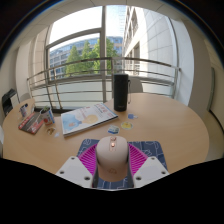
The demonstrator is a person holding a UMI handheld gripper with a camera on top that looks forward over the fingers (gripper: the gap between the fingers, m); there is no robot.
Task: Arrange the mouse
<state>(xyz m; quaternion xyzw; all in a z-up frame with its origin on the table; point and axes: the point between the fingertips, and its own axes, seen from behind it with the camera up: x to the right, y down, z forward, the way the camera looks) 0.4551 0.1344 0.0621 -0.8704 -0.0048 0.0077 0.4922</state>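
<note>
Between the two fingers of the gripper [112, 165] sat the mouse [112, 158], a pale pinkish one with a small orange light near its front. Both magenta pads [89, 157] lay against its flanks, so the tool was clamped on it. Under the mouse lay a blue patterned mouse pad [140, 148] on the round wooden table [170, 125]. Just beyond the mouse, small sticky notes [114, 129] lay on the wood. Further beyond it stood a dark cylindrical speaker [121, 92]. Off to the left of the mouse lay an open magazine [87, 118], and further left a clutter of small items [33, 121]. Behind the speaker ran a railing [100, 70] before large windows.
</note>
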